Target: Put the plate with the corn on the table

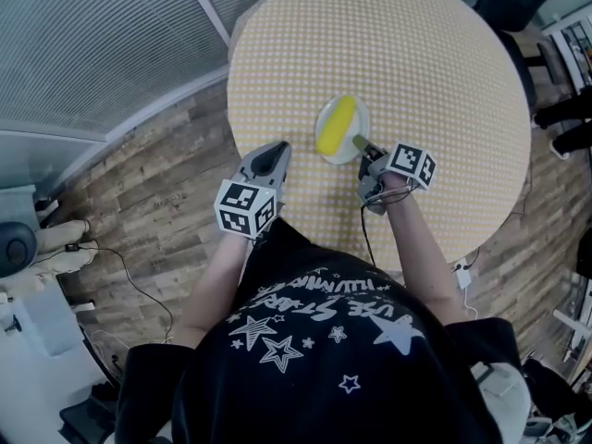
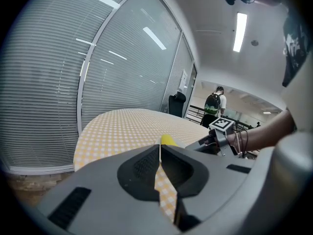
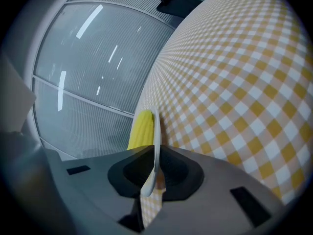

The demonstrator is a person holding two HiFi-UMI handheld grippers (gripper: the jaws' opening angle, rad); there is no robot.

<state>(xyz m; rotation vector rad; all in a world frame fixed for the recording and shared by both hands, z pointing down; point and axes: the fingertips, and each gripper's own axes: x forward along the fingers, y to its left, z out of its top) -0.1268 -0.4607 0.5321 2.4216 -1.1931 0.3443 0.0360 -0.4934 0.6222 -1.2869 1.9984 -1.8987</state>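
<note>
our right claw (image 1: 363, 148) is almost closed, its jaws pinching the near rim of the small white round plate (image 1: 359, 121). the plate carries a yellow corn cob (image 1: 335, 126) and lies low over the round surface covered in yellow-and-white check (image 1: 416, 54), towards our side of it. whether the plate already rests on the cloth we cannot quite tell from these angles. our left claw (image 1: 274, 155) has its jaws together on nothing, near the plate. we judge the carrying nearly done; what is left is to settle the plate, let go and draw back.
</note>
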